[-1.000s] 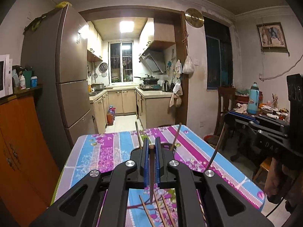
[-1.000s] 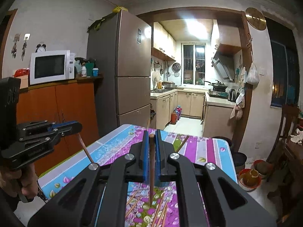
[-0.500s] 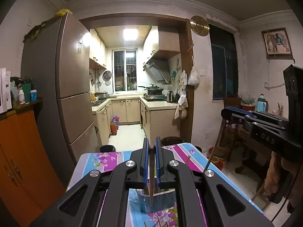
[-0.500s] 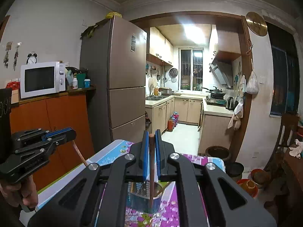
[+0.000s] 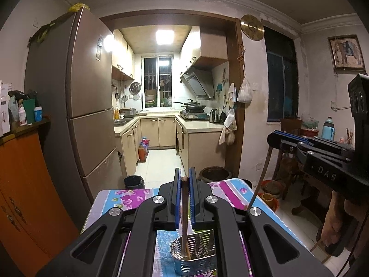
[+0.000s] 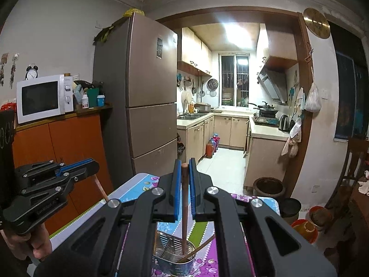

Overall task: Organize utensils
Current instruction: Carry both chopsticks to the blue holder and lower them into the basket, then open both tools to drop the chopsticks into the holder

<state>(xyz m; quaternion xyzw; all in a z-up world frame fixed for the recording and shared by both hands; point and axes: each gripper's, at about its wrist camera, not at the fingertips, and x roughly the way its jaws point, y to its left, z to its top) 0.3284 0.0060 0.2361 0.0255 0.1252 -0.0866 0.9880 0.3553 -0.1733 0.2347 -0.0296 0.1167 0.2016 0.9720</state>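
Both grippers are clamped on one chopstick each. The left gripper (image 5: 184, 180) holds its chopstick (image 5: 184, 217) upright, tip inside the metal utensil holder (image 5: 196, 263) on the flowered tablecloth (image 5: 120, 198). Only the right wrist view shows the microwave (image 6: 43, 98) and another chopstick (image 6: 196, 250) leaning in the holder, under the right gripper (image 6: 184, 166). A second ago, loose chopsticks lay below and no holder showed.

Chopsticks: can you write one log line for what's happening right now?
left tool: shut on chopstick | right tool: shut on chopstick | both tips over metal holder | table
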